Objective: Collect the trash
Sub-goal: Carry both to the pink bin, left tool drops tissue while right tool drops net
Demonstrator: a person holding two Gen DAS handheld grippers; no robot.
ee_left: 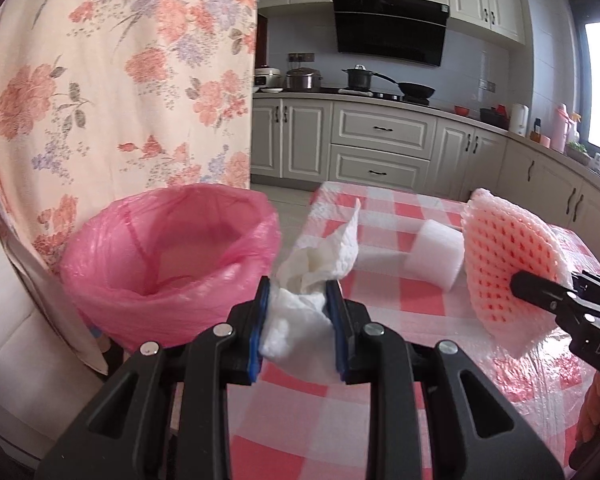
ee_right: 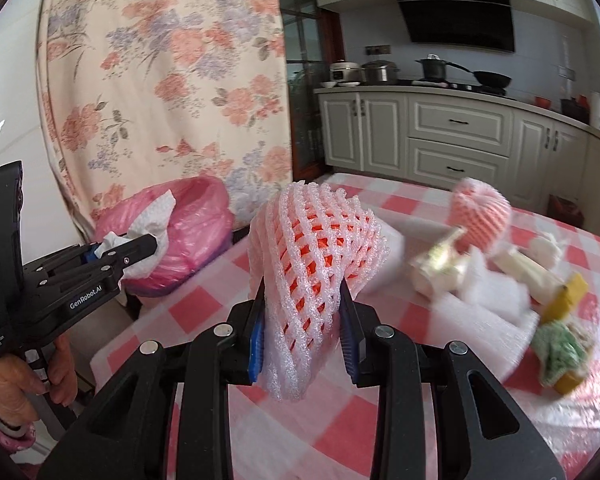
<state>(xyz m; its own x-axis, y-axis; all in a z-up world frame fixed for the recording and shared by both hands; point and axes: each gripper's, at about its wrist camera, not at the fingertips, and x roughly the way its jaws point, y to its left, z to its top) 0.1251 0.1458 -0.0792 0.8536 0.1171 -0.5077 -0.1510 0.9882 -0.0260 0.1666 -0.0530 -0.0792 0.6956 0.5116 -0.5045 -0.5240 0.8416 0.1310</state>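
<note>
Left wrist view: the left gripper [ee_left: 298,300] fills the lower centre of the frame, its blue-padded jaws closed onto a crumpled white paper towel [ee_left: 312,276] that sticks up between them. Left of centre sits a bin lined with a pink trash bag [ee_left: 172,264], in front of a floral curtain [ee_left: 120,80]. At the right edge the right gripper [ee_left: 518,285] pinches a pink foam fruit net [ee_left: 508,260] over the red-checked tablecloth [ee_left: 300,408]. A white foam block [ee_left: 436,254] lies on the cloth at centre right.

Right wrist view: the right gripper [ee_right: 304,316], at lower centre, has its jaws closed on the foam fruit net [ee_right: 316,256], which bulges above them. At the left edge the left gripper [ee_right: 150,245] holds the paper towel [ee_right: 152,216] just in front of the trash bag [ee_right: 196,220]. At right, blurred, a second foam net [ee_right: 480,216] and mixed scraps [ee_right: 512,280] lie on the tablecloth [ee_right: 204,316].
</note>
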